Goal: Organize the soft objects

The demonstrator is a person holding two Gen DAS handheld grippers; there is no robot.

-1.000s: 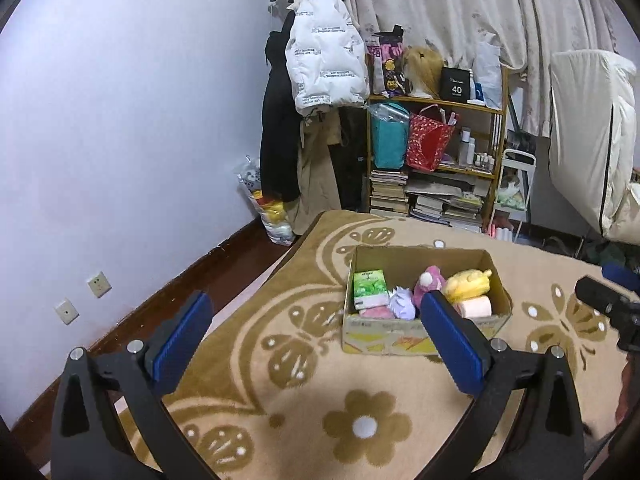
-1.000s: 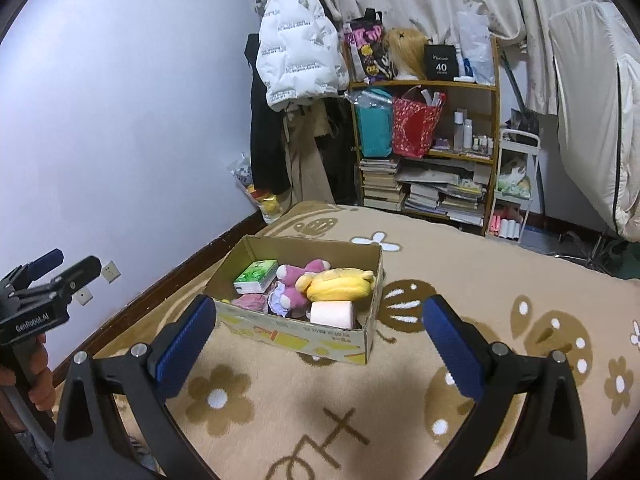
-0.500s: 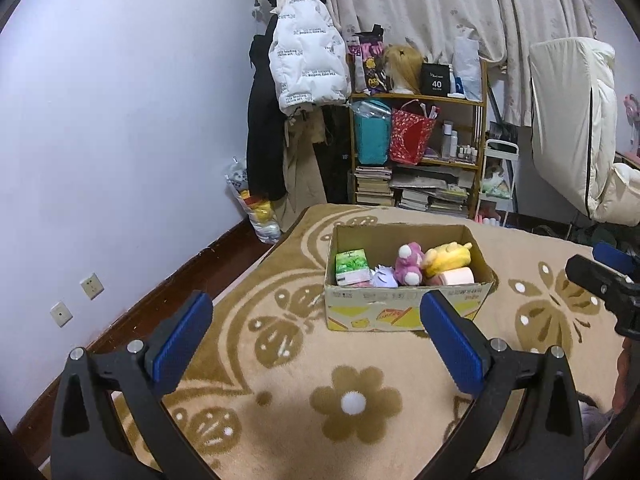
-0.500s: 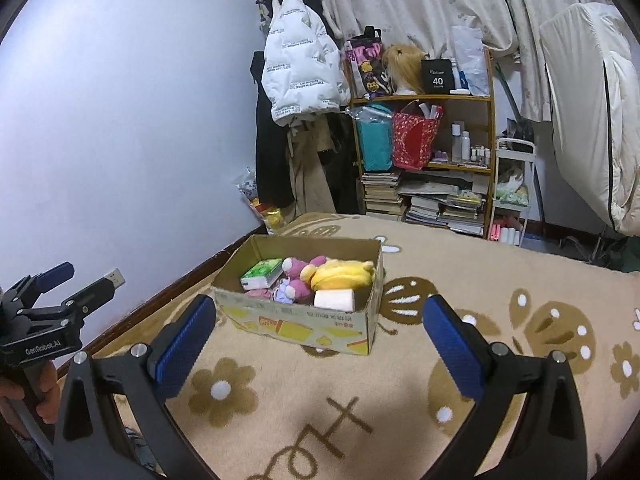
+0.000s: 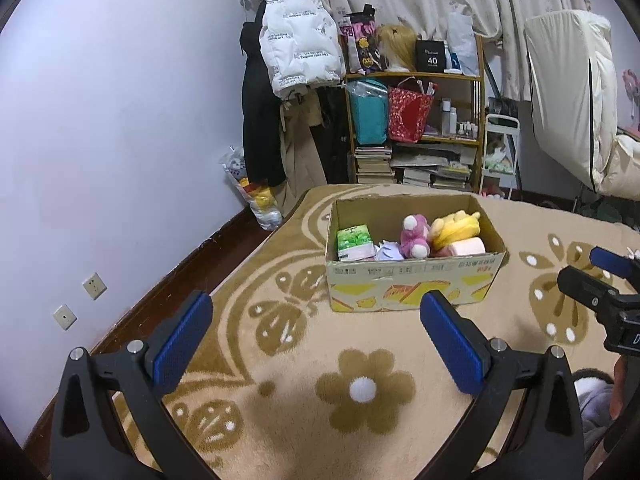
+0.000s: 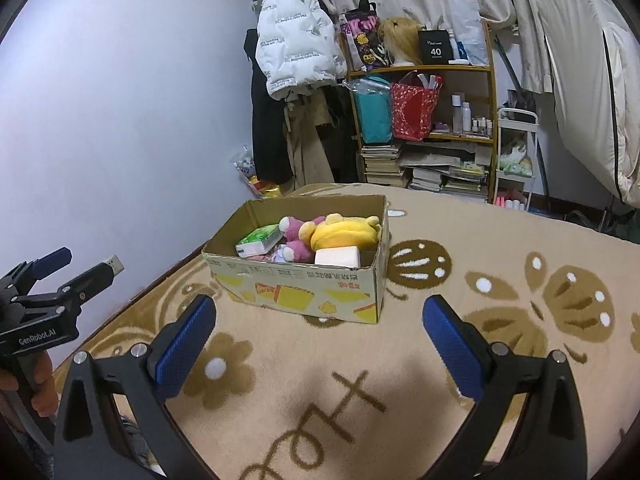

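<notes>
A cardboard box [image 5: 414, 284] sits on the beige flower-patterned blanket [image 5: 360, 392], at 12 o'clock from both grippers and well apart from them. Inside it lie a green tissue pack [image 5: 354, 242], a pink plush [image 5: 414, 236], a yellow plush [image 5: 456, 226] and a pale paper roll [image 5: 466, 247], packed close together. The left gripper [image 5: 316, 340] hovers over the blanket with its blue pads spread wide, holding nothing. The right gripper [image 6: 318, 340] is likewise spread apart and empty. Nothing lies between either gripper and the box. Beyond the box at 12 o'clock stands a cluttered wooden shelf [image 5: 416, 128] with books and bags; a white puffer jacket [image 5: 298, 52] hangs at 11 o'clock against the pale wall [image 5: 120, 120].
</notes>
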